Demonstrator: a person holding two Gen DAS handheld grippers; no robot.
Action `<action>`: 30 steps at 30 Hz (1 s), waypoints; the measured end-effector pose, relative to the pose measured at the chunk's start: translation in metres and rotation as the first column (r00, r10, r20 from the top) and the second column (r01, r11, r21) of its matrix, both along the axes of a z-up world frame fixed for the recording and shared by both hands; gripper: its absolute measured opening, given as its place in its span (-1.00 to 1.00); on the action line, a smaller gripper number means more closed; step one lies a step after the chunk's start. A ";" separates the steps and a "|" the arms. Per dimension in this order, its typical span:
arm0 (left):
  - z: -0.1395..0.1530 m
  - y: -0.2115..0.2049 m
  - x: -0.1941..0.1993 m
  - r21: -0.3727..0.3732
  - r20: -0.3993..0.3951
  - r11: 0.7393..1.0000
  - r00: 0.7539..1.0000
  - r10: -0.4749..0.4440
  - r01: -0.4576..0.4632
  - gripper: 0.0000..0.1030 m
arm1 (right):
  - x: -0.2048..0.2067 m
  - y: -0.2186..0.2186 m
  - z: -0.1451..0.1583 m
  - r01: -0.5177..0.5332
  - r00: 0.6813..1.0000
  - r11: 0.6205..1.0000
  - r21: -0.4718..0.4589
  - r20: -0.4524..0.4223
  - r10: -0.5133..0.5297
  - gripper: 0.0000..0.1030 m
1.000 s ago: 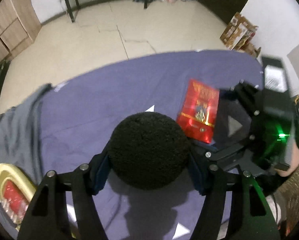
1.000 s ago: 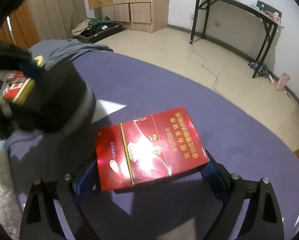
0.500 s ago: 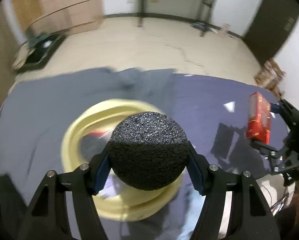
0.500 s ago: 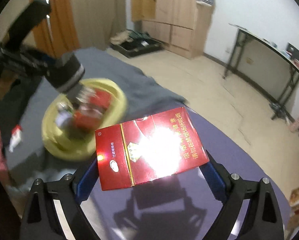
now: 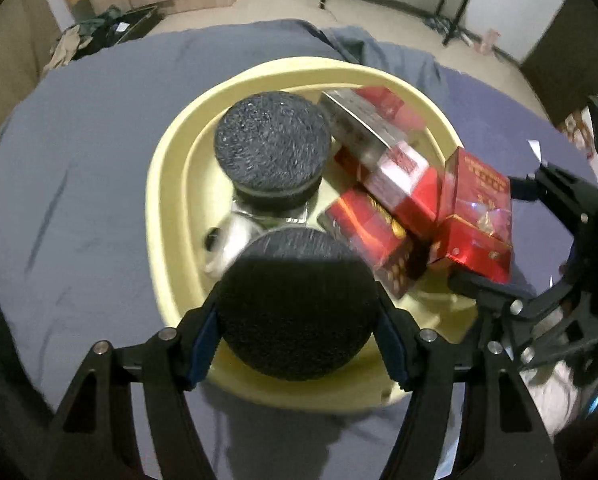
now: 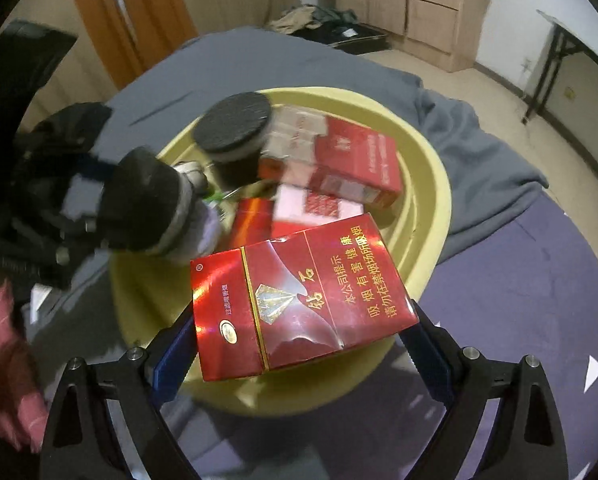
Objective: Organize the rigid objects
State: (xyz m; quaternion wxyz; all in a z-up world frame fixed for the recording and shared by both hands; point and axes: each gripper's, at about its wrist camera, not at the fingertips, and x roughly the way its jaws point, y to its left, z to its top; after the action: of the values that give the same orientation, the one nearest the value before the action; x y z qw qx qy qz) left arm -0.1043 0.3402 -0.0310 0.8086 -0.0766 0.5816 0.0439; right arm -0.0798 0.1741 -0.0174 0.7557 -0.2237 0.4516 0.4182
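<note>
I am pinching a round, black, rough-topped jar (image 5: 295, 308) in my left tongs (image 5: 297, 320), hanging over the yellow basin's (image 5: 167, 184) near rim. My right tongs (image 6: 303, 344) are clamping a glossy red carton (image 6: 299, 300), tilted, above the basin. Both tongs are pointing steeply down.
</note>
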 end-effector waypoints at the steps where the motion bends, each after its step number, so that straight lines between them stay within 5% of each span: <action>1: -0.003 0.002 0.004 -0.013 0.022 1.000 1.000 0.017 -0.017 0.35 | 0.004 0.004 -0.001 0.010 1.000 1.000 0.011 0.009 -0.010 0.85; 5: -0.009 0.003 0.017 -0.028 0.045 0.999 0.998 0.048 -0.046 0.48 | 0.006 0.025 -0.011 -0.001 1.000 0.999 0.035 0.021 0.001 0.99; 9: -0.004 0.000 0.008 0.001 0.114 0.997 0.991 0.071 -0.072 1.00 | 0.003 0.016 -0.012 -0.047 0.999 0.995 0.090 0.025 0.045 0.99; 13: 0.009 0.002 -0.020 -0.033 0.249 0.992 0.960 0.125 -0.120 1.00 | -0.003 -0.008 0.000 -0.075 0.995 0.988 0.137 0.075 0.065 0.99; 19: 0.029 -0.003 -0.037 -0.005 0.238 0.988 0.960 0.149 -0.152 1.00 | -0.015 -0.052 0.027 -0.037 0.992 0.997 0.069 0.121 0.028 0.99; 23: 0.059 -0.014 -0.058 -0.005 0.301 0.985 0.939 0.166 -0.173 1.00 | -0.038 -0.077 0.056 -0.013 0.987 0.999 0.039 0.160 0.007 0.99; 30: 0.089 -0.037 -0.089 0.067 0.384 0.983 0.913 0.135 -0.174 1.00 | -0.077 -0.112 0.094 -0.141 0.972 0.990 0.008 0.188 0.137 0.99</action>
State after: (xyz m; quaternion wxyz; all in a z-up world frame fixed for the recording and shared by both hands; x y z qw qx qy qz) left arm -0.1929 0.3034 0.0575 0.9022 -0.0889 0.4043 0.1210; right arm -0.1567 0.0622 0.0767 0.7660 -0.2852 0.3572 0.4520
